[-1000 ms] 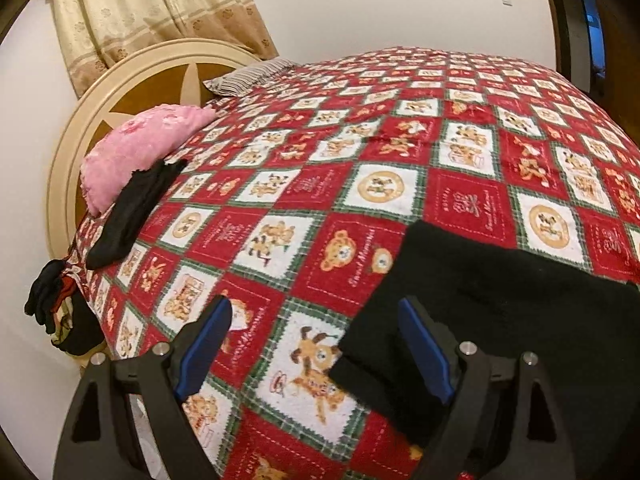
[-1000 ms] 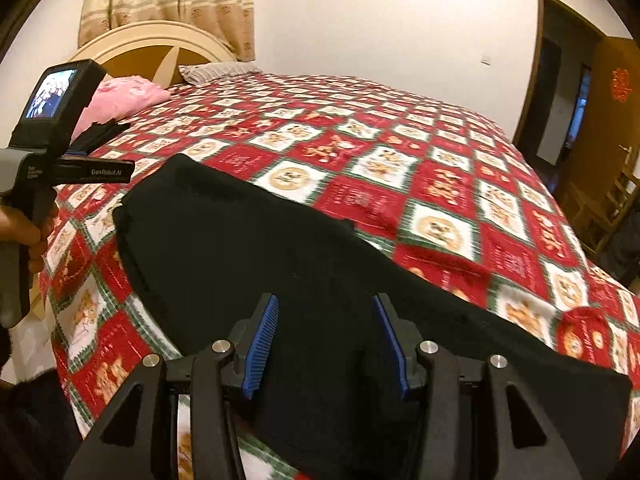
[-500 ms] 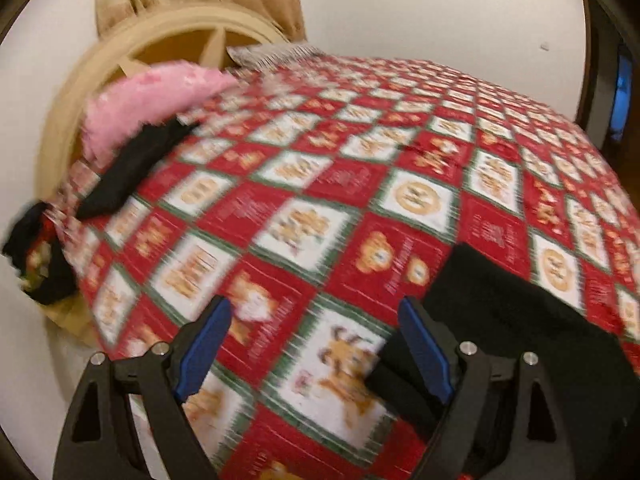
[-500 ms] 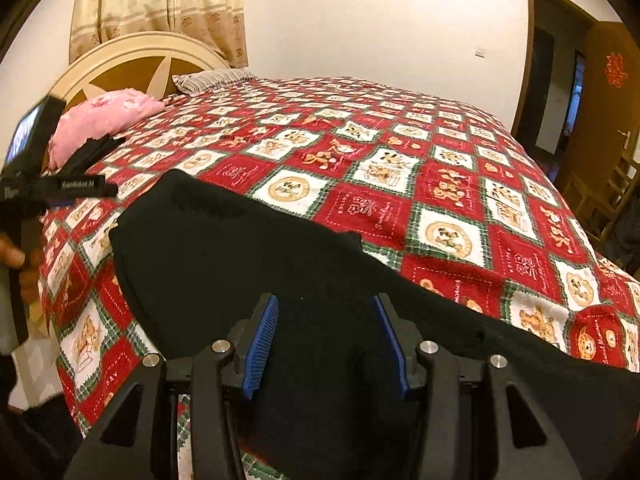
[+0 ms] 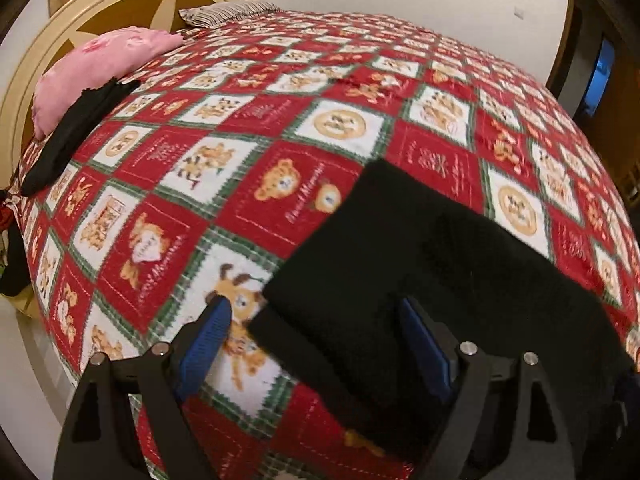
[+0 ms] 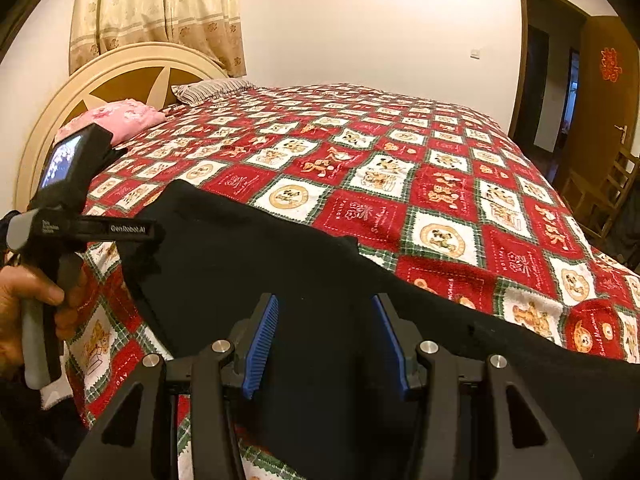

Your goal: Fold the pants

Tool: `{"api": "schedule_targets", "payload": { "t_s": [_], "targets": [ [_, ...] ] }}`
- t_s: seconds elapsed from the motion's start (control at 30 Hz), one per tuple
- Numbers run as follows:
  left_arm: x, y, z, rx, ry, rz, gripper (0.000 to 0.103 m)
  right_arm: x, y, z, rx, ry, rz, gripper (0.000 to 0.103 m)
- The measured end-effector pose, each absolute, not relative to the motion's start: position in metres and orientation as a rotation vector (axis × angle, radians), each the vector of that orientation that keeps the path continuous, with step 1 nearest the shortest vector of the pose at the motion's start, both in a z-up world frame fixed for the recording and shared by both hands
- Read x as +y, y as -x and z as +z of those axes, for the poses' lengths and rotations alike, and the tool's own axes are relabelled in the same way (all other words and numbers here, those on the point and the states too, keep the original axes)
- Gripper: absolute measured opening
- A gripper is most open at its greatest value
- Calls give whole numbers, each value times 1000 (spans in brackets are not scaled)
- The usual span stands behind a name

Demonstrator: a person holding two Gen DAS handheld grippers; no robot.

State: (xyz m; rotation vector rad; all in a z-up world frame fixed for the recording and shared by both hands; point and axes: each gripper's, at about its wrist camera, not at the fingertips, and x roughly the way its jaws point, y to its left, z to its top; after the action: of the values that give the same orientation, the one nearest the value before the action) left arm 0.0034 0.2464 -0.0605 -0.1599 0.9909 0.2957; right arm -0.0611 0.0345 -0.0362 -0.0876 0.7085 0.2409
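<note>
Since a second ago, you are bringing your left gripper (image 5: 312,336) in over the corner of the black knit pants (image 6: 248,264); that corner is now lying between its blue pads (image 5: 204,340), which are standing wide apart and gripping nothing. Your right gripper (image 6: 324,332) is staying put over the middle of the pants, its two pads parted at a medium width, also holding nothing. The one pair of pants is lying flat along the near edge of the red checked teddy-bear bedspread (image 5: 280,120). You are seeing two pillows at the headboard: one pink pillow (image 5: 100,64) and one striped pillow (image 5: 228,14), plus one dark garment (image 5: 76,128) beside the pink one.
</note>
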Motion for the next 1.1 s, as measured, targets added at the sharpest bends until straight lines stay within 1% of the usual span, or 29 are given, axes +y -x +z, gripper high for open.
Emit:
{"api": "schedule_targets", "payload": {
  "t_s": [0.8, 0.87, 0.9, 0.93, 1.1],
  "targets": [
    [235, -6, -65, 980, 118, 301, 88, 26, 63, -35, 711, 56, 207, 51],
    [241, -5, -66, 973, 168, 260, 80, 23, 64, -33, 705, 44, 202, 51],
    [244, -4, -65, 966, 191, 246, 78, 22, 65, -32, 700, 40, 199, 51],
    [249, -2, -63, 953, 220, 231, 74, 20, 66, -31, 694, 37, 196, 51],
    [272, 8, -57, 904, 365, 187, 72, 14, 66, -31, 696, 13, 189, 51]
  ]
}}
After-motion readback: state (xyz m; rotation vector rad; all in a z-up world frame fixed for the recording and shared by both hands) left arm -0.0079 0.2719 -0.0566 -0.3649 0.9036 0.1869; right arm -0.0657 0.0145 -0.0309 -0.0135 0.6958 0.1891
